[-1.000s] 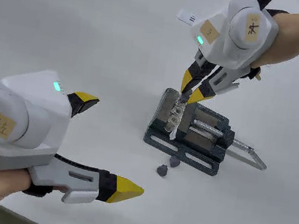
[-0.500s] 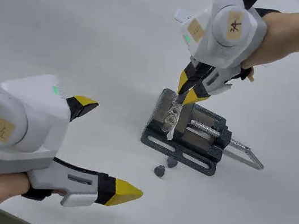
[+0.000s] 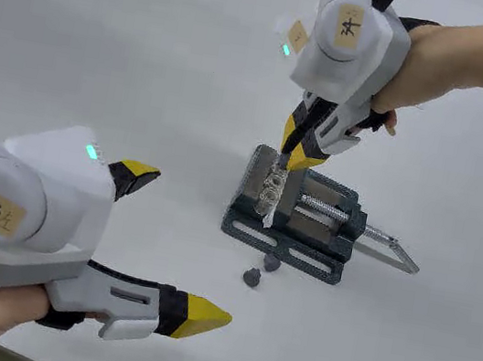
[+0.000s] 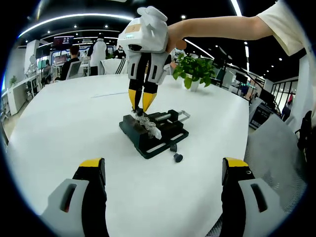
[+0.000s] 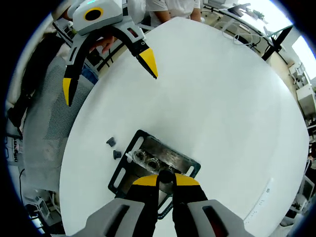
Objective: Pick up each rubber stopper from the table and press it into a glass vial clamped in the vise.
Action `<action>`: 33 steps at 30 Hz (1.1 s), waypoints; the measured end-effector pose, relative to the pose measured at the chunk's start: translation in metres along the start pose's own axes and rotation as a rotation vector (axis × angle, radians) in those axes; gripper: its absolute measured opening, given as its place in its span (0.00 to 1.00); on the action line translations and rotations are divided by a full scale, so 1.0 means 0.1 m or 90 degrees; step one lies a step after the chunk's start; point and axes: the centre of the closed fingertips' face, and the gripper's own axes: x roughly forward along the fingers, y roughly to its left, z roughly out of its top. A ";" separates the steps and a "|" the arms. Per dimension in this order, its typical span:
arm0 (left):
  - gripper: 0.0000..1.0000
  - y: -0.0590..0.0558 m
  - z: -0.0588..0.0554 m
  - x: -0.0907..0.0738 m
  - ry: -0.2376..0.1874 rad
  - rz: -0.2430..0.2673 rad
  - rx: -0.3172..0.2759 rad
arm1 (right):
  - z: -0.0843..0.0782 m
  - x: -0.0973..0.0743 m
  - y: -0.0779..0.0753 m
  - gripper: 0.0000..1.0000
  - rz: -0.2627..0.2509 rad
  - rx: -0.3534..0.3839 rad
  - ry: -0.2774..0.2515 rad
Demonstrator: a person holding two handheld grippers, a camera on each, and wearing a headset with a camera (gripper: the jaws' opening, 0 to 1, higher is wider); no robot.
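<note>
Table (image 4: 59, 123), round and white, stands in an office with a plant (image 4: 193, 69). Left gripper (image 4: 163, 165) gapes wide; right gripper (image 5: 166, 180) pinches a stopper (image 5: 166, 175) over the vise (image 5: 126, 170).

Matt white table (image 3: 151, 54), dark metal vise (image 3: 290, 249), clear glass vials (image 3: 269, 190), matt rubber stoppers (image 3: 251, 277)

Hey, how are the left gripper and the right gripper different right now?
The left gripper has its jaws spread wide and holds nothing; the right gripper is pinched shut on a dark stopper. The left gripper sits low over bare table, away from the vise; the right gripper points down over the vials clamped in it. Both have white bodies and yellow-tipped black jaws.
</note>
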 end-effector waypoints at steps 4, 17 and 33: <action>0.98 -0.02 0.00 0.00 0.001 -0.003 0.000 | 0.02 0.00 0.03 0.04 -0.002 -0.018 0.005; 0.97 0.05 0.02 -0.03 -0.002 0.004 -0.002 | 0.01 -0.01 -0.01 0.05 -0.011 -0.081 -0.002; 0.97 0.05 0.00 -0.02 0.002 0.000 -0.005 | 0.01 0.00 0.04 0.08 -0.018 -0.082 -0.007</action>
